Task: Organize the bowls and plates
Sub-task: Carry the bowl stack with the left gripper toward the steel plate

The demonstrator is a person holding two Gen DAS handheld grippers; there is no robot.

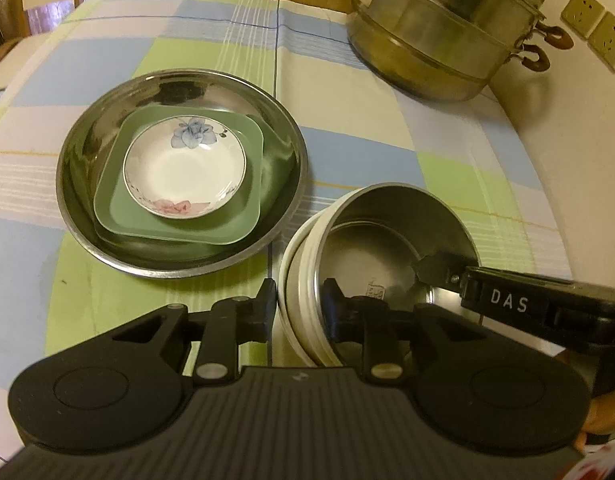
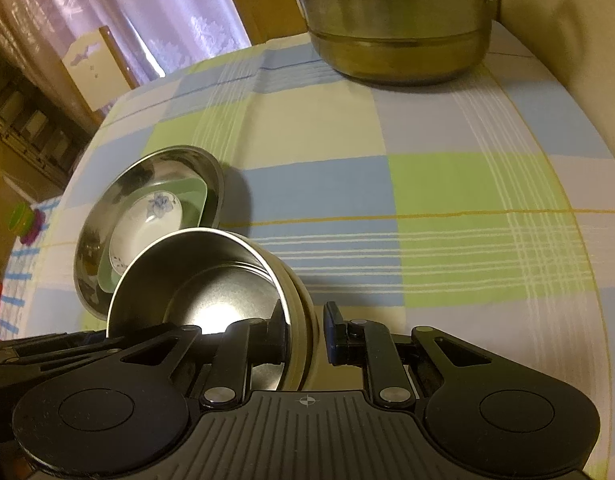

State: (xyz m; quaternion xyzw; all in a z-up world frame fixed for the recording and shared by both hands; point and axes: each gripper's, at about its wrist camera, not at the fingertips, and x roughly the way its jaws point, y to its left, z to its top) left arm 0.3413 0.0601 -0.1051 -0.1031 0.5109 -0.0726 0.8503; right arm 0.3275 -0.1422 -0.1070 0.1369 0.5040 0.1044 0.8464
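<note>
Two steel bowls (image 1: 391, 264) nested and tilted on a checked tablecloth (image 1: 347, 128), gripped from both sides: left gripper (image 1: 299, 312) clamped across the near-left rims, right gripper (image 2: 305, 332) clamped across the opposite rims. Apparently mid-stacking; next, seating the inner bowl level, or lifting the pair. Left of them, a steel plate (image 1: 87, 208) holding a green dish (image 1: 119, 208) and a flowered saucer (image 1: 183, 172), fully seen from the left wrist only; far right, a steamer pot (image 1: 439, 40).
</note>
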